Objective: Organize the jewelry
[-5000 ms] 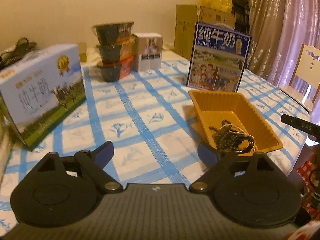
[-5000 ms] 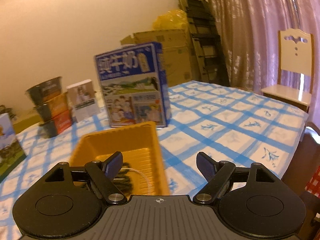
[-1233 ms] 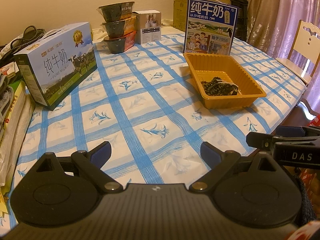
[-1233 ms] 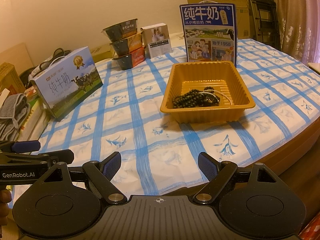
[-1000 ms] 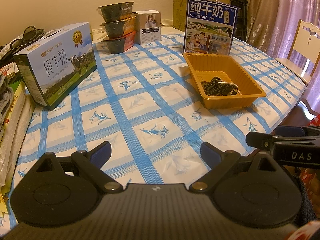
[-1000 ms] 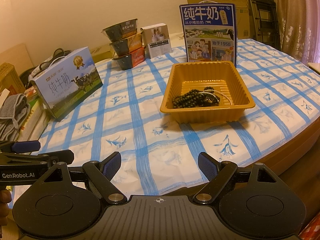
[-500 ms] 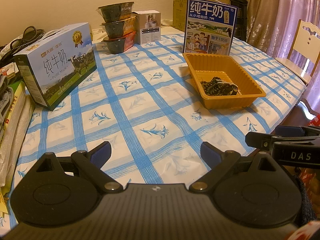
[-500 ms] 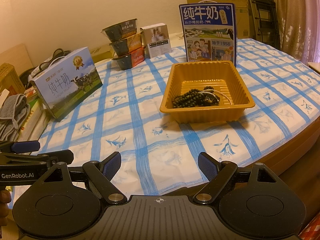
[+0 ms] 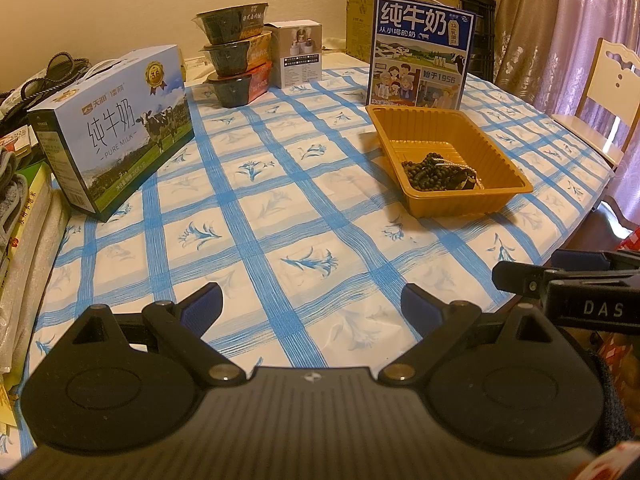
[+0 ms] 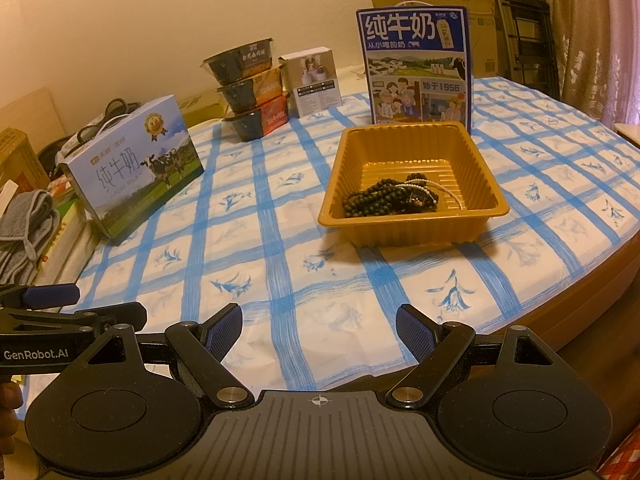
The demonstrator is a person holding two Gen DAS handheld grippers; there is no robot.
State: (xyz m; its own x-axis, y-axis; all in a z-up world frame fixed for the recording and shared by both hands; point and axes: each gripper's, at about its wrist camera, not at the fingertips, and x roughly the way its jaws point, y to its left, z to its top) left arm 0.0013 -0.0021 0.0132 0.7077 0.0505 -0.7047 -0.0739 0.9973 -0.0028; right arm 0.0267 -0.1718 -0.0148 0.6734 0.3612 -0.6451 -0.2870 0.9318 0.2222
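Observation:
An orange plastic tray [image 9: 472, 200] [image 10: 412, 232] stands on the blue-checked tablecloth. In it lies a heap of dark bead strands with a thin pale chain [image 9: 438, 172] [image 10: 394, 196]. My left gripper [image 9: 311, 304] is open and empty, held low near the table's front edge, well short of the tray. My right gripper [image 10: 319, 330] is open and empty, also back at the front edge. Each gripper shows at the side of the other's view [image 9: 568, 284] [image 10: 44, 312].
A blue milk carton box [image 9: 420, 52] [image 10: 416, 64] stands right behind the tray. A light milk box [image 9: 116, 128] [image 10: 136, 164] sits at the left, stacked bowls [image 9: 236, 56] and a small white box [image 9: 300, 54] at the back. A chair [image 9: 608, 80] stands at the right.
In the last second nothing has visibly moved. Since five seconds ago both grippers have pulled back from the tray to the table's front edge.

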